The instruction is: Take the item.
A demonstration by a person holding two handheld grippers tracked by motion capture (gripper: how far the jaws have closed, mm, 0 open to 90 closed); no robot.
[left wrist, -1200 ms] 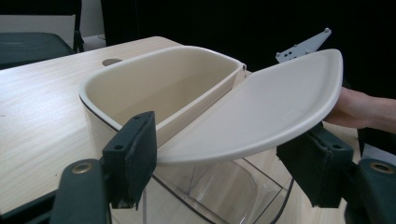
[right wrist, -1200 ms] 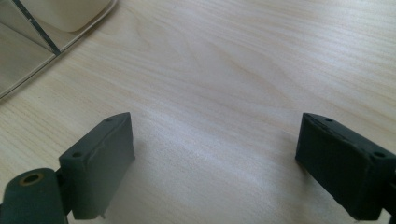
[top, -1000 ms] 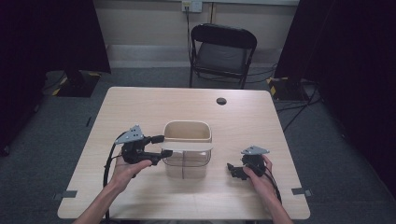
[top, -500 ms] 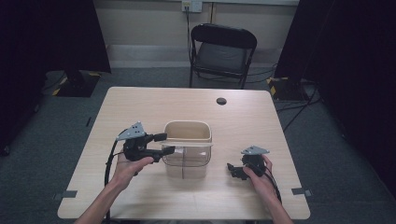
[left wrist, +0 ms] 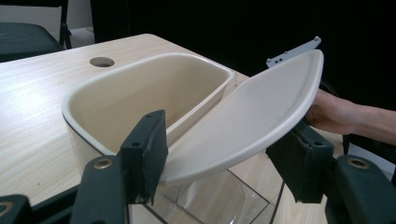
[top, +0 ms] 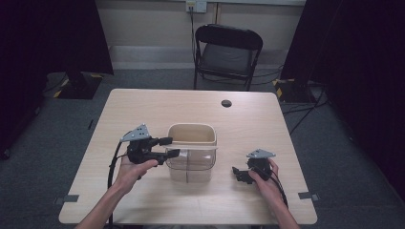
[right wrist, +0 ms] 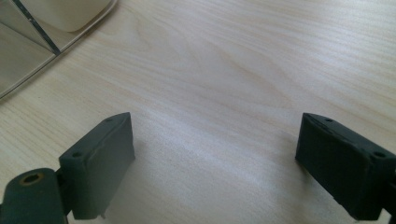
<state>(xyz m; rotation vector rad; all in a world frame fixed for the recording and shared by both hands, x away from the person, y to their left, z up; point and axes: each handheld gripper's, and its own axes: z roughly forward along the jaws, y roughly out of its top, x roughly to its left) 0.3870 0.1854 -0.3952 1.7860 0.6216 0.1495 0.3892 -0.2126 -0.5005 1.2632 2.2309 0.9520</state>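
A cream bin [top: 191, 135] with a clear lower body stands mid-table; in the left gripper view the bin [left wrist: 140, 93] is open-topped. Its cream lid [left wrist: 252, 116] tilts up over the near side, and from above the lid [top: 193, 148] shows as a thin edge. My left gripper [top: 168, 147] is at the bin's left side and open. In its own view the left gripper [left wrist: 219, 163] has its jaws wide apart, with the lid's low end between them and lying over the right jaw. My right gripper [top: 237, 173] rests open on the table right of the bin; the right gripper [right wrist: 212, 163] holds nothing.
The wooden table [top: 143, 109] has a round cable hole [top: 226, 103] at the back. A black folding chair [top: 228, 52] stands behind the table. A corner of the bin's clear base [right wrist: 32, 42] lies ahead and left of the right gripper.
The left gripper has risen slightly at the bin's left side, and the lid's edge sits a little higher. The right gripper has stayed where it was.
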